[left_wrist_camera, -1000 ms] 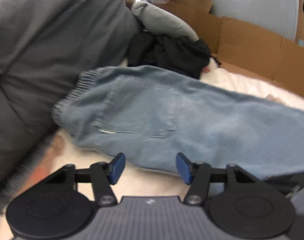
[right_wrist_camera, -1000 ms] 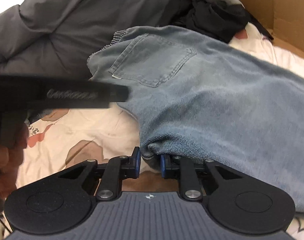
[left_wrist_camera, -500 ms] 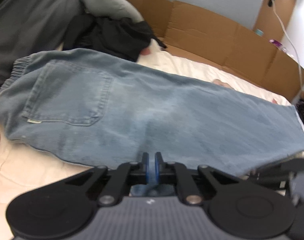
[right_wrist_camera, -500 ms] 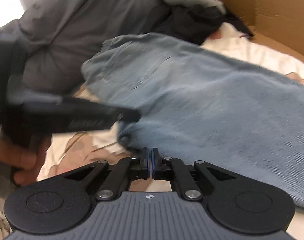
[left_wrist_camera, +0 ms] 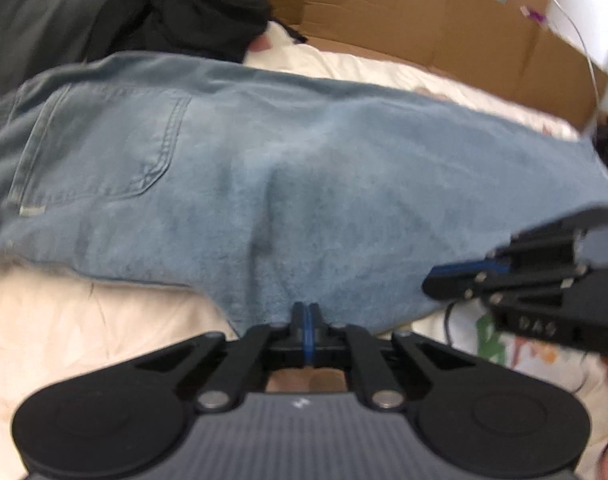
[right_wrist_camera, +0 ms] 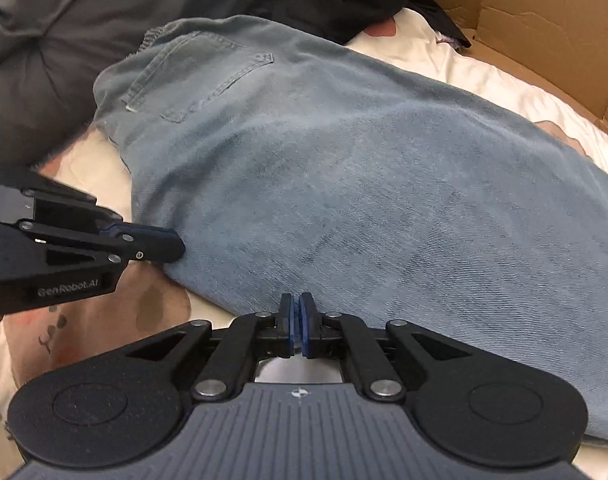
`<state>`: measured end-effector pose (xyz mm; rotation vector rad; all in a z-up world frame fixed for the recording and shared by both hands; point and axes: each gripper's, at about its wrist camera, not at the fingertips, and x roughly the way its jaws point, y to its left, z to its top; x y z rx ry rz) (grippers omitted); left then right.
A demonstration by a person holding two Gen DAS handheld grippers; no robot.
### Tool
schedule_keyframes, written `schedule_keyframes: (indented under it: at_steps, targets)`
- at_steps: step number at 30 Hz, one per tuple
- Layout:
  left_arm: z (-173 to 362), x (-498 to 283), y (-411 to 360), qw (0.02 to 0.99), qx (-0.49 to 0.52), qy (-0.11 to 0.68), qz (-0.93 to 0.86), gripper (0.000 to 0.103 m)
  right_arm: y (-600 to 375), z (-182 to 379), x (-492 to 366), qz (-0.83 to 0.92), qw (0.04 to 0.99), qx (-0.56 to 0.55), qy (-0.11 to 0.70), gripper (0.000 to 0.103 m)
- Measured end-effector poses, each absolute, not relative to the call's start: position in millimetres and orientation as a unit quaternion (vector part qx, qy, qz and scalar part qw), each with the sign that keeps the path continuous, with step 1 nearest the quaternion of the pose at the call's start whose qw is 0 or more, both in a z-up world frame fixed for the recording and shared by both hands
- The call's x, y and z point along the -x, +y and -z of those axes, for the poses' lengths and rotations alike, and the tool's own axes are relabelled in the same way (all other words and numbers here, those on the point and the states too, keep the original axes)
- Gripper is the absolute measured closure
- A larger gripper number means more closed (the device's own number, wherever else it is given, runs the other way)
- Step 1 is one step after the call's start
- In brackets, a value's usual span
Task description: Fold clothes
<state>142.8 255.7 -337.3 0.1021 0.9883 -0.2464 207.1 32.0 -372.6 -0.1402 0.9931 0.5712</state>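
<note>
Light blue jeans (left_wrist_camera: pixel 304 160) lie flat across the bed, back pocket at the left. My left gripper (left_wrist_camera: pixel 308 310) sits at their near edge, shut on the denim, and a crease runs up from its pads. The right wrist view shows the same jeans (right_wrist_camera: pixel 344 160), with the left gripper (right_wrist_camera: pixel 176 246) pinching their left edge. My right gripper (right_wrist_camera: pixel 296 304) is at the near edge further along. Its jaws are opening, a narrow slit shows between the pads, and I see no cloth pressed in it. From the left wrist view the right gripper (left_wrist_camera: pixel 432 280) comes in from the right.
A grey duvet (right_wrist_camera: pixel 64 40) and a heap of black clothing (left_wrist_camera: pixel 184 20) lie beyond the waistband. Cardboard walls (left_wrist_camera: pixel 424 20) run along the far side of the bed. The cream floral sheet (left_wrist_camera: pixel 64 320) shows in front of the jeans. A thin cable (left_wrist_camera: pixel 584 52) hangs at the far right.
My left jaws went from wide open to shut at the jeans' near edge. My right gripper let go of the thick fold it held, closed empty, and now stands slightly parted. Both moved along the jeans.
</note>
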Motion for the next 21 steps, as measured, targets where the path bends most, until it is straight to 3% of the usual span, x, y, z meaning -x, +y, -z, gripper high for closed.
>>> schedule_keyframes:
  at_steps: [8,12,17,21]
  targets:
    - [309.6,-136.1,265.2,0.881,-0.019,0.461,0.103,0.098,-1.2,355.0,-208.8,-0.237,0.834,0.022,0.498,0.093]
    - [302.9,-136.1,281.2,0.887,0.011,0.456,0.07,0.095,-26.7,346.5,-206.3,-0.209,0.845,-0.009,0.493,0.066]
    - [298.8,-145.7,311.5,0.896,0.024,0.443,-0.009,0.081,-59.2,345.3,-201.9,-0.175,0.85,-0.069,0.492,0.065]
    - [287.9,-167.8,337.6,0.907,-0.02,0.419,-0.028,0.082,-76.1,347.0,-195.1,-0.159,0.851,-0.072,0.494,0.065]
